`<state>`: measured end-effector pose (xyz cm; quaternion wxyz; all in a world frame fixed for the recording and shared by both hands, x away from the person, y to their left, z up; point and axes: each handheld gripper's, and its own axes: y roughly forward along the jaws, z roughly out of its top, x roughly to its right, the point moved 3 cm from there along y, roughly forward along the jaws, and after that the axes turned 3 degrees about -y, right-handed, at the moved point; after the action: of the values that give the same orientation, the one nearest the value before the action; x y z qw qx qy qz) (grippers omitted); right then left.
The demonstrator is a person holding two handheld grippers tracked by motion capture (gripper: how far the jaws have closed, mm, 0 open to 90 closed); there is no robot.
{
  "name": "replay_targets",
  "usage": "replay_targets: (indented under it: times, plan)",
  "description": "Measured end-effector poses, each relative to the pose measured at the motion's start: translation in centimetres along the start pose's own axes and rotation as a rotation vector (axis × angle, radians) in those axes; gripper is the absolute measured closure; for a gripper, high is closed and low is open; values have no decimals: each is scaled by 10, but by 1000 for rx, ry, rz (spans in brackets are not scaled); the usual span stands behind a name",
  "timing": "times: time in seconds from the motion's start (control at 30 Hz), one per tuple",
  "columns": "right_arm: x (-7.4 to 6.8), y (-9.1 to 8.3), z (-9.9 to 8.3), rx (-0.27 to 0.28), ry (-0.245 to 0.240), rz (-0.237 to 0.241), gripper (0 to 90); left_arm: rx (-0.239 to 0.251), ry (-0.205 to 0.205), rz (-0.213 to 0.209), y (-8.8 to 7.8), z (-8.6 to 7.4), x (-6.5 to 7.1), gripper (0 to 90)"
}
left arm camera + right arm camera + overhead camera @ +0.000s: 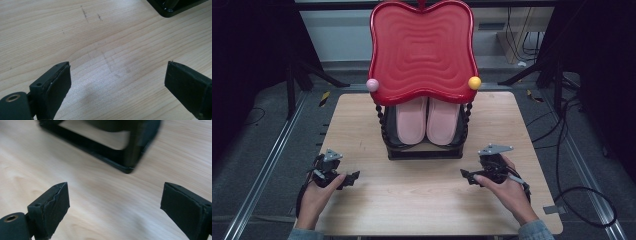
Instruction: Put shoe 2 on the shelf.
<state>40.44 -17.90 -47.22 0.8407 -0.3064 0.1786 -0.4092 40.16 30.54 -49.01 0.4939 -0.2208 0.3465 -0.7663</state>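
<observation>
A black rack (424, 150) stands at the middle of the wooden table (412, 205). Its top is a red apple-shaped tray (422, 50), and a pair of pink slippers (427, 121) lies on the shelf below. My left gripper (351, 178) rests low over the table to the front left of the rack; its jaws stand open over bare wood (117, 75). My right gripper (467, 175) is to the front right of the rack, open and with nothing between the jaws (115, 195). A corner of the rack's base (125, 165) lies just ahead of it, blurred.
A pink ball (372, 84) and a yellow ball (474, 82) cap the tray's front corners, on beaded black posts (381, 120). A corner of the rack's base (172, 8) lies at the top right of the left gripper view. Cables (572, 195) trail on the floor right of the table.
</observation>
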Motion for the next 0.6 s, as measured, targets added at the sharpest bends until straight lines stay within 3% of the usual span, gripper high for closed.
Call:
replay_targets:
  times: [0.4, 0.53, 0.6]
  plan:
    - [63, 19, -11, -20, 139, -173, 163, 23, -47, 31, 11, -9, -9, 59]
    - [76, 25, -16, -14, 183, -233, 152, 20, -29, 42, 18, -11, -8, 58]
    - [78, 28, -18, -21, 201, -241, 137, 20, -30, 51, 22, -14, -8, 63]
